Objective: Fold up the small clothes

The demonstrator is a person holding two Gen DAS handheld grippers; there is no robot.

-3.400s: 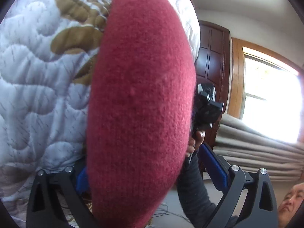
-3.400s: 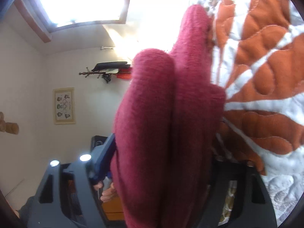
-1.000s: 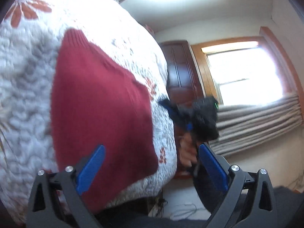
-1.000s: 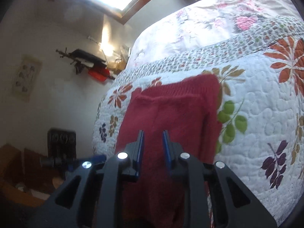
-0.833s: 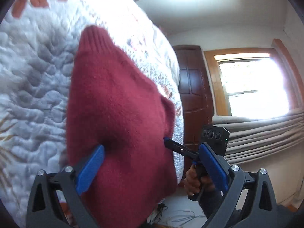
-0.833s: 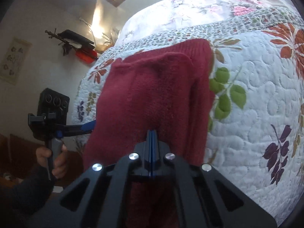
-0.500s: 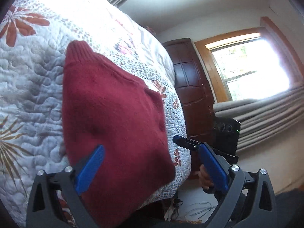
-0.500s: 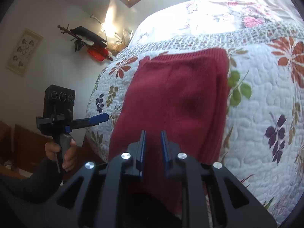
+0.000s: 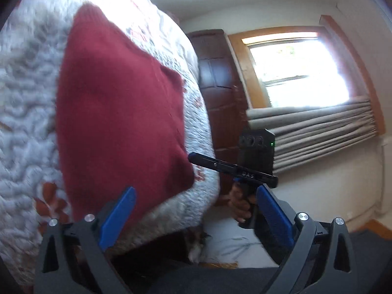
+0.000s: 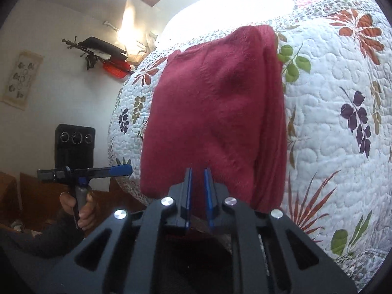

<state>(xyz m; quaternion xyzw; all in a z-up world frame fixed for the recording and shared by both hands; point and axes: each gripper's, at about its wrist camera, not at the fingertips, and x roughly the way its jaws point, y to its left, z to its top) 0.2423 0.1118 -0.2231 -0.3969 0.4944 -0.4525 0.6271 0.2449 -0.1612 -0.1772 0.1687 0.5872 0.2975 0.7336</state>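
the left gripper [image 9: 193, 210] has its blue pads wide apart and holds nothing; it hangs off the near edge of the bed [image 9: 27, 112], with one pad [image 9: 117, 214] over the near end of the sweater [image 9: 117, 112] and the other out over the floor; the right gripper [image 10: 198, 178] has its pads [image 10: 188, 186] nearly together, a thin gap between them; they stand at the near hem of the sweater [image 10: 213, 112], and whether they pinch any cloth i cannot tell; each gripper shows in the other's view, held off the bed's edge by a hand [image 10: 78, 208] on its grip, the right one [image 9: 232, 169] pointing toward the sweater's near corner; the sweater, dark red knit, lies folded on the quilt [image 10: 343, 122] at the near edge of the bed, its layered side edge toward the bed's middle and its far end reaching inward; the quilt is white with printed leaves; beyond the bed are a dark wooden door [image 9: 220, 93], a bright window [image 9: 299, 71] and a wall shelf [image 10: 98, 46].
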